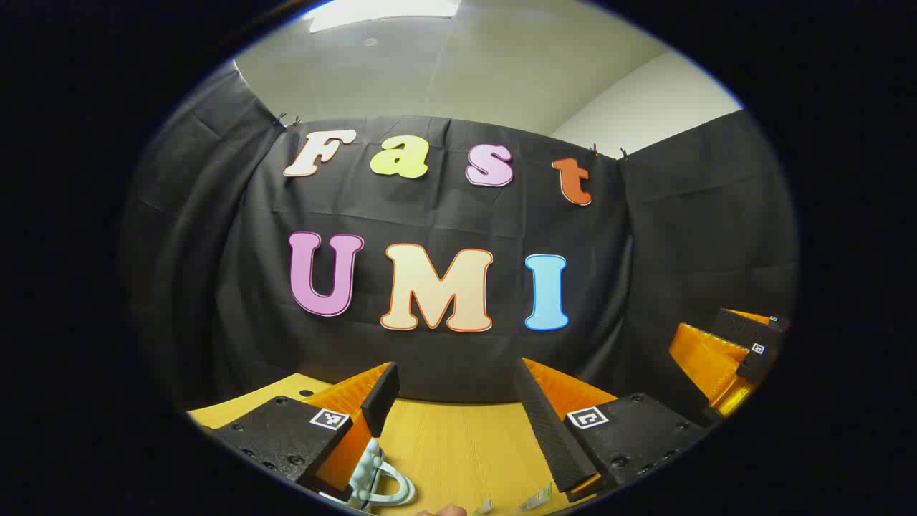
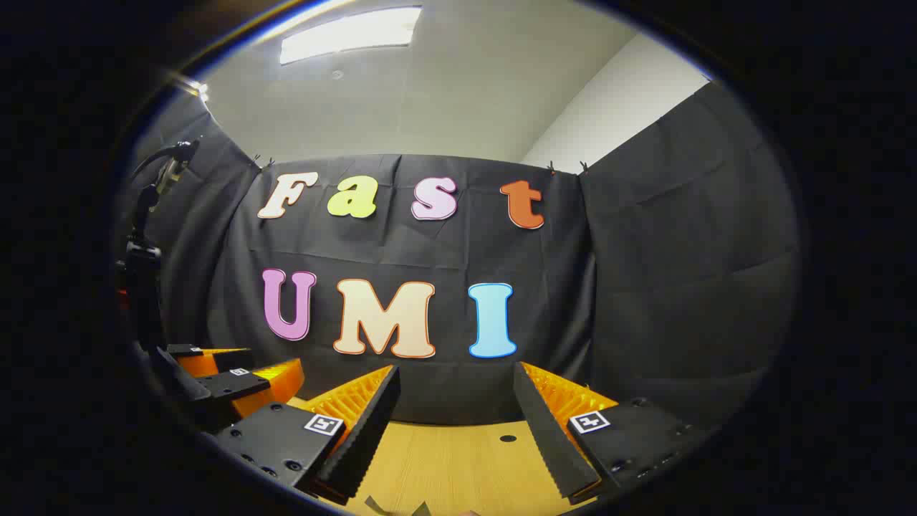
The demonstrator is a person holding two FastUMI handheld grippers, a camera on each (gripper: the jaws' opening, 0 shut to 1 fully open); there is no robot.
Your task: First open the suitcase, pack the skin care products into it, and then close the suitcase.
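Left gripper view: left gripper (image 1: 458,408) spread and empty above the table (image 1: 458,444), pale suitcase handle (image 1: 383,484) below; right gripper (image 2: 455,412) likewise spread; opening seemingly comes next, needing both lowered

Pale blue handle (image 1: 383,481): partly behind the left gripper's (image 1: 458,412) finger, its body cut off by the lower edge. Small items (image 1: 534,498) on the wooden table (image 1: 458,437): cropped, unidentifiable. Dark scraps (image 2: 394,507) in the right gripper view: cropped, unidentifiable.

Bright ceiling panel (image 2: 349,34), sharp centre, perhaps softer, warped edges.
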